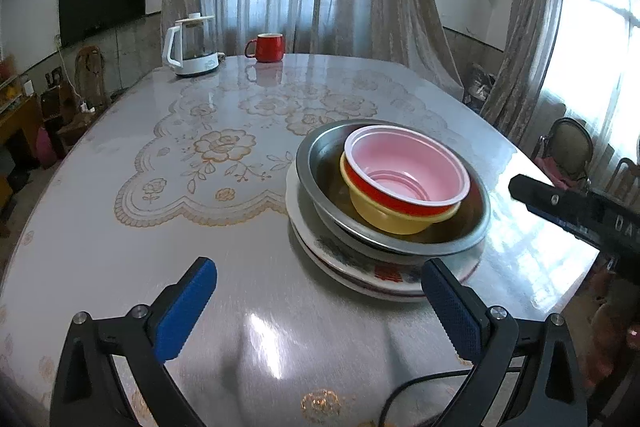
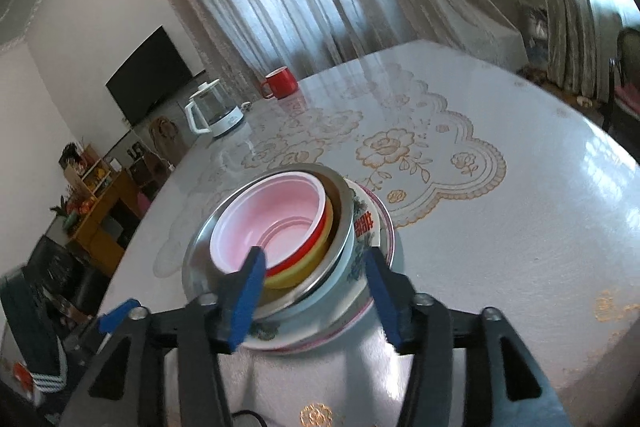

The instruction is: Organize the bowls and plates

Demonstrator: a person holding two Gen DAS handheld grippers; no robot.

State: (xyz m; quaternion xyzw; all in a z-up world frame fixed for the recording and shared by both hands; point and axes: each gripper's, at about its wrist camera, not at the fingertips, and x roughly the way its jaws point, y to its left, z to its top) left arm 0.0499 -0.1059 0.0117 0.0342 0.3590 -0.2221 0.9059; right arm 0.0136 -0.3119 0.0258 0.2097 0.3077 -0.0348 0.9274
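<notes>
A nested stack stands on the table point(image 1: 120, 247): a red bowl with a pink inside point(image 1: 404, 167) point(image 2: 272, 215) sits in a yellow bowl point(image 1: 384, 219), which sits in a steel bowl point(image 1: 320, 155) point(image 2: 200, 239). Under them are a flowered china bowl point(image 2: 362, 227) and a white plate point(image 1: 292, 203) point(image 2: 384, 223). My left gripper point(image 1: 316, 271) is wide open above the cloth, just short of the stack, its right finger beside the plate's near rim. My right gripper point(image 2: 314, 255) is open, its fingers on either side of the stack's near edge without pressing on it.
A white electric kettle point(image 1: 192, 47) point(image 2: 216, 115) and a red mug point(image 1: 268, 47) point(image 2: 280, 83) stand at the table's far side. Chairs point(image 1: 568, 143) stand past the right edge. The right gripper's black body point(image 1: 572, 211) shows at the right of the left wrist view.
</notes>
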